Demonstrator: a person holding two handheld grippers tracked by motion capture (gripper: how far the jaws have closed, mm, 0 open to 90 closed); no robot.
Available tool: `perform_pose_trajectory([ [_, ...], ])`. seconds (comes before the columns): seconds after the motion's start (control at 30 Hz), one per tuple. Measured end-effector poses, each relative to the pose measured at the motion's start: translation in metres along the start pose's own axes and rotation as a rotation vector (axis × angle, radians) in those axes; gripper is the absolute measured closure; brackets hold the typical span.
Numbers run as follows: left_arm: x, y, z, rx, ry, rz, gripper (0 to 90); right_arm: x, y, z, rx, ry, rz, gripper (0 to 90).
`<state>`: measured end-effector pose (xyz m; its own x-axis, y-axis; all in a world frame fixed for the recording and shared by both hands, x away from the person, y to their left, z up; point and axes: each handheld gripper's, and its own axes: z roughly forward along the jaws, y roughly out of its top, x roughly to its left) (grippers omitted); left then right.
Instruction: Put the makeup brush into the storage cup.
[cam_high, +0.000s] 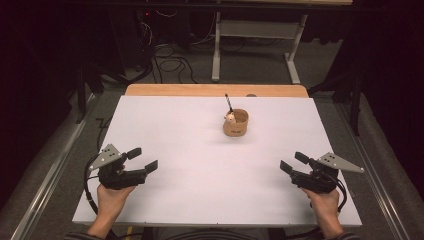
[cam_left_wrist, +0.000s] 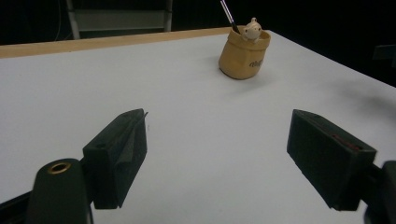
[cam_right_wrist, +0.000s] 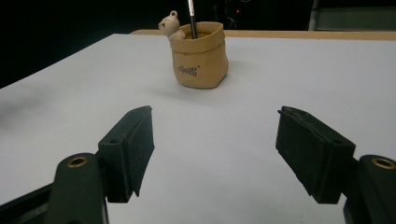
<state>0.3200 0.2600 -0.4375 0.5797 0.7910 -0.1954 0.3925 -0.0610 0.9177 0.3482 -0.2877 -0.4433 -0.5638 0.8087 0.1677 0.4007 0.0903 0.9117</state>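
Both the left tongs (cam_high: 143, 159) and the right tongs (cam_high: 293, 162) are held wide open and empty over the table (cam_high: 200, 165), well short of the pouch (cam_high: 236, 123).

The tan pot (cam_right_wrist: 200, 56) bears one short dark word on its side. The letters are too small and blurred to read. No other writing is legible.
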Motion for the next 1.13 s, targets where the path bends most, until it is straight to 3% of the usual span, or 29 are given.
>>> perform_pose_trajectory([
  [1.13, 0.0042, -0.0026, 0.0014, 0.029, 0.000, -0.006, 20.5, -0.0033, -0.0039, -0.0062, -0.014, -0.021, 0.017, 27.9],
])
